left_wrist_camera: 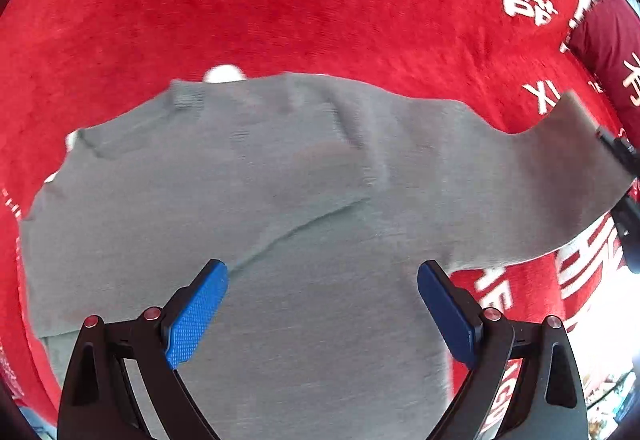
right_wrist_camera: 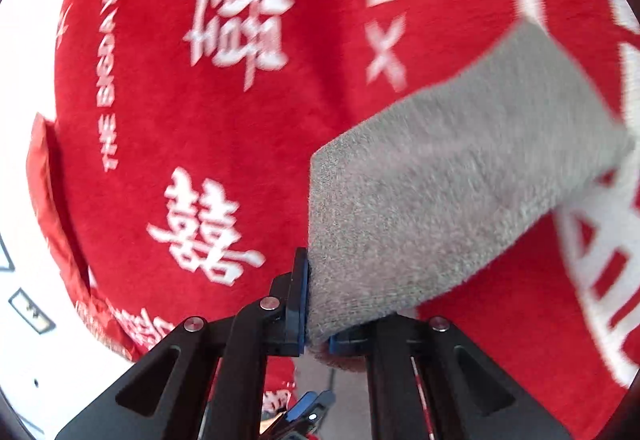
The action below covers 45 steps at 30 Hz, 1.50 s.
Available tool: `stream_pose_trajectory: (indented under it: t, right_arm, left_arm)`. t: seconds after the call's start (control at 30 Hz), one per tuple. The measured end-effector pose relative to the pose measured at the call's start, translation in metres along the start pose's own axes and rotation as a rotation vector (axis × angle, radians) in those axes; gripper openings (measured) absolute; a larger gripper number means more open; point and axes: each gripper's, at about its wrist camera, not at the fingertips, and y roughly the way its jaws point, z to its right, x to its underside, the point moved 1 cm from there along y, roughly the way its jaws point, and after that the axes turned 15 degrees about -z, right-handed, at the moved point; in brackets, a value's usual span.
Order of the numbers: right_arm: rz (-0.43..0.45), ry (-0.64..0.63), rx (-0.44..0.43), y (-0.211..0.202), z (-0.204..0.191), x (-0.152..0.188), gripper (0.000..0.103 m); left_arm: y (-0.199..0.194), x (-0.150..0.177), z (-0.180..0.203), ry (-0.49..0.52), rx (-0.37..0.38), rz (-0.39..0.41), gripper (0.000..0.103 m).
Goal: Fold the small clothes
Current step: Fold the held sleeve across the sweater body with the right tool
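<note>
A grey knitted sweater [left_wrist_camera: 280, 199] lies spread on a red blanket with white characters [left_wrist_camera: 200, 19]. My left gripper [left_wrist_camera: 322, 304] hangs over its body, jaws wide apart, nothing between the blue pads [left_wrist_camera: 196, 316]. One sleeve [left_wrist_camera: 560, 159] stretches to the right edge, where the black right gripper [left_wrist_camera: 624, 175] holds its end. In the right wrist view, my right gripper [right_wrist_camera: 316, 324] is shut on the grey sleeve [right_wrist_camera: 440, 179], which is lifted off the blanket [right_wrist_camera: 200, 119] and runs up to the right.
A dark red pillow [left_wrist_camera: 608, 39] lies at the blanket's far right edge. A red folded cloth edge [right_wrist_camera: 48, 179] borders the blanket at the left, with white floor [right_wrist_camera: 24, 240] beyond it.
</note>
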Motion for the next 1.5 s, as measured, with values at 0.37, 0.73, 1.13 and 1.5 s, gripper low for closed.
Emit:
stream_pose_trajectory:
  t: [0.37, 0.73, 1.13, 1.5]
  right_arm:
    - [-0.167, -0.203, 0.005, 0.098, -0.092, 0.046, 0.008]
    - [-0.458, -0.576, 0.189, 0.244, -0.162, 0.141, 0.008]
    - [-0.663, -0.562, 0.553, 0.329, -0.092, 0.207, 0.053]
    - [-0.385, -0.322, 0.459, 0.294, -0.097, 0.162, 0.008]
  left_arm:
    - [-0.005, 0.029, -0.099, -0.159, -0.024, 0.008, 0.096]
    - [-0.008, 0.064, -0.188, -0.334, -0.026, 0.018, 0.096]
    - [0.016, 0.088, -0.256, -0.437, -0.080, -0.019, 0.096]
    - [0.006, 0.112, -0.273, -0.459, -0.053, 0.017, 0.096]
